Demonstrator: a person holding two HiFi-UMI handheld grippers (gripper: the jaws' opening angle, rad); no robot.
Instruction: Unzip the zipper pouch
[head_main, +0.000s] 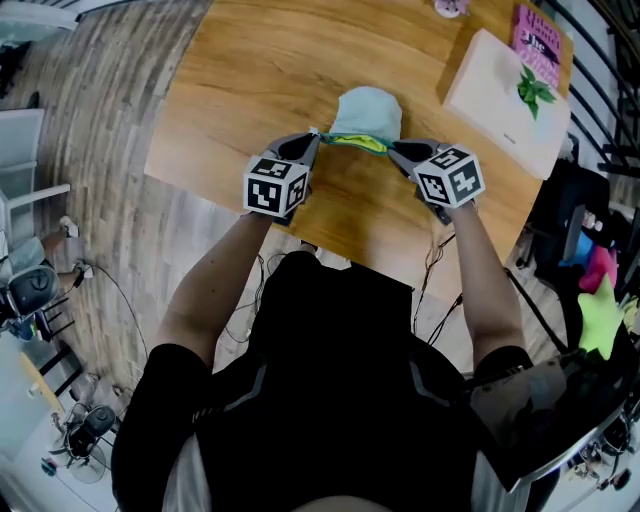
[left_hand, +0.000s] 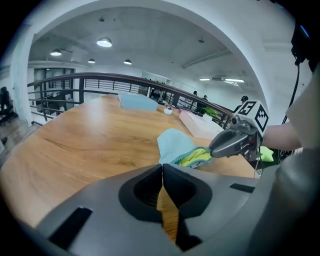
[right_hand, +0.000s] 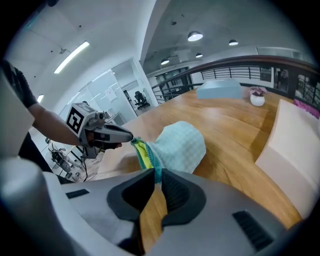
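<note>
Pouch (head_main: 365, 112) was stretched between the 2 tongs, over the worktop (head_main: 260, 70). Left tongs (head_main: 316, 137) were pinched tight on 1 end of its zip edge and right tongs (head_main: 391, 147) gripped the other end, prob. to keep it taut. The mouth gaped between them: yellow lining (head_main: 362, 143), no contents visible.

An open-plan office is showing here: a dark metal railing (left_hand: 65, 82) is running behind the large light-wood table (head_main: 250, 70), round ceiling lamps (left_hand: 104, 43) are glowing overhead, and glass-walled rooms (right_hand: 107, 87) are holding a black swivel chair (right_hand: 140, 99).
</note>
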